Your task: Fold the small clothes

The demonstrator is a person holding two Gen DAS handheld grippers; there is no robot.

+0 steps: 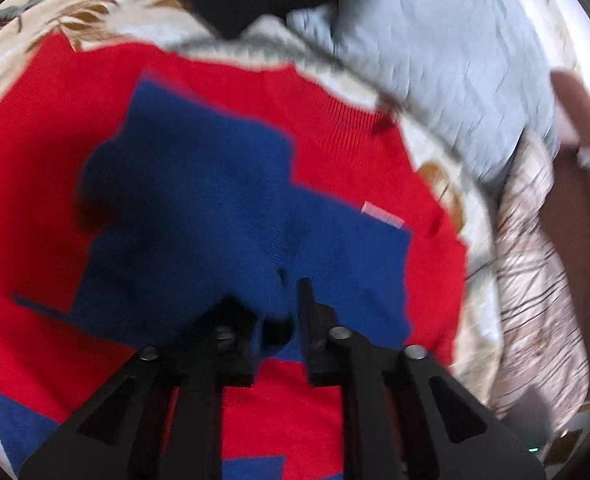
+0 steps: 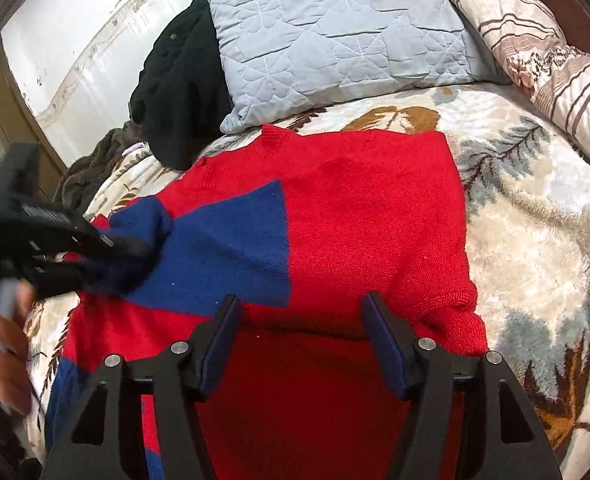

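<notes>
Folding blue sleeve across red sweater (image 2: 367, 216) on the bed blanket (image 2: 535, 220)

Left gripper (image 1: 271, 308) pinches the sleeve (image 2: 215, 248); right gripper (image 2: 301, 330) wide, empty, over the hem; I'd lay the sleeve flat, keeping it taut; release after it lies square.

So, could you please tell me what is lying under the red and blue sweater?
The sweater lies on a leaf-patterned blanket, which shows around its edges. Whatever lies beneath the sweater's middle is covered and cannot be seen.
</notes>
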